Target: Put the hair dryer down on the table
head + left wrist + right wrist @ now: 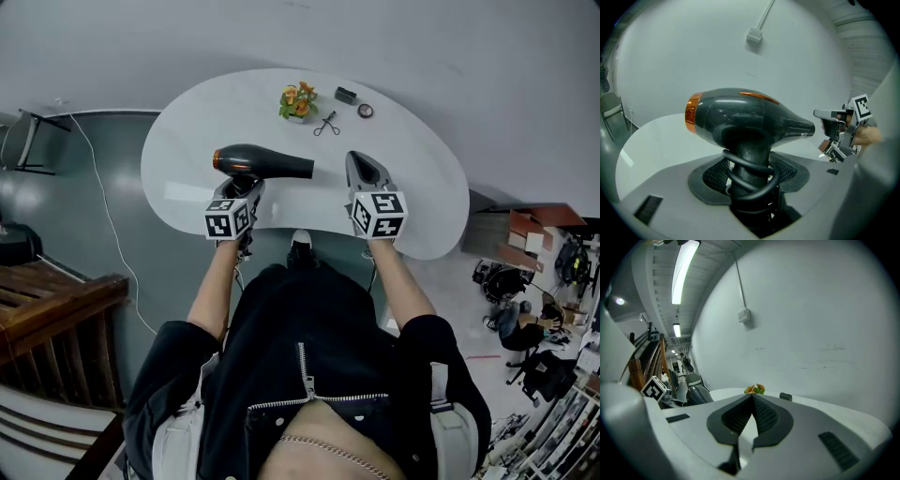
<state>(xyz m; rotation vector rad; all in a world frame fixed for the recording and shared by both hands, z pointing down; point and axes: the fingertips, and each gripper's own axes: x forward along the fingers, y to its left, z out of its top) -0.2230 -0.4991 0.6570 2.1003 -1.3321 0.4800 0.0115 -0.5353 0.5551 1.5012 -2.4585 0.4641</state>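
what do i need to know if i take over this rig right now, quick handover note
Left gripper: jaws shut on the handle of the hair dryer, with the cord wound round the handle and the nozzle pointing toward the right gripper.
Right gripper: jaws together, nothing in them, held over the table.
Done: the dryer is in hand above the table's near side.
Left: lower it onto bare table, open the jaws, draw back. The flowers at the far edge are out of the way.
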